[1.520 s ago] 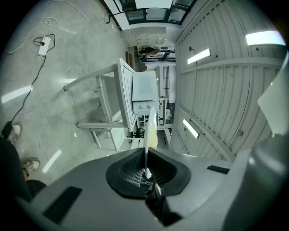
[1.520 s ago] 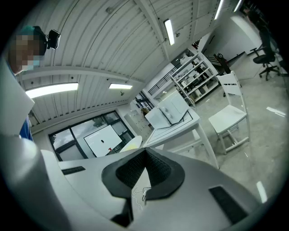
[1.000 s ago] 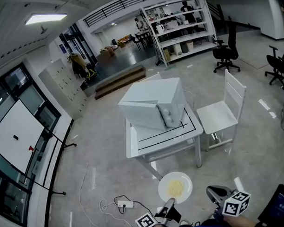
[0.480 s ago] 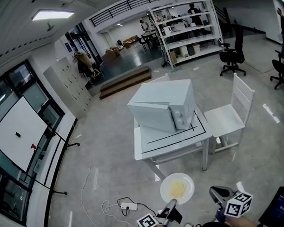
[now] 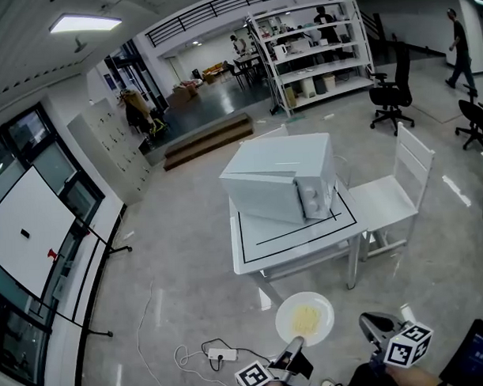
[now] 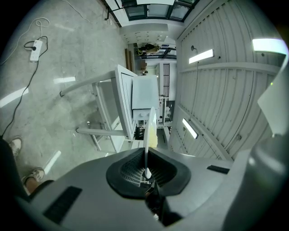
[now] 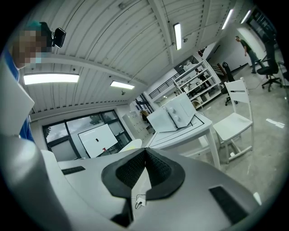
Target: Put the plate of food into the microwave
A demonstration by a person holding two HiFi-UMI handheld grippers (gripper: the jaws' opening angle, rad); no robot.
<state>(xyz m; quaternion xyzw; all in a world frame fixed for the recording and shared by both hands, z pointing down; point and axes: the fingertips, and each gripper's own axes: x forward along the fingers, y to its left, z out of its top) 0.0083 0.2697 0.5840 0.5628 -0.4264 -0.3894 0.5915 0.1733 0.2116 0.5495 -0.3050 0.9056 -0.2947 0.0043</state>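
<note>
Well ahead, a white desk (image 5: 251, 255) stands on the grey floor, a black line marked round its top. A white microwave (image 5: 280, 179) sits on it, its door looking a little ajar and its knobs at the right of the front. Beside the desk is a white chair (image 5: 392, 195). Nearer the person, well apart from the desk and over the floor, the white plate (image 5: 304, 317) is held level with yellow food (image 5: 306, 320) on it — the left gripper (image 5: 293, 351) has its jaws clamped on the near rim. The right gripper (image 5: 377, 327), just beside it, has its jaws closed together on nothing. A power strip (image 5: 215, 354) lies on the floor.
</note>
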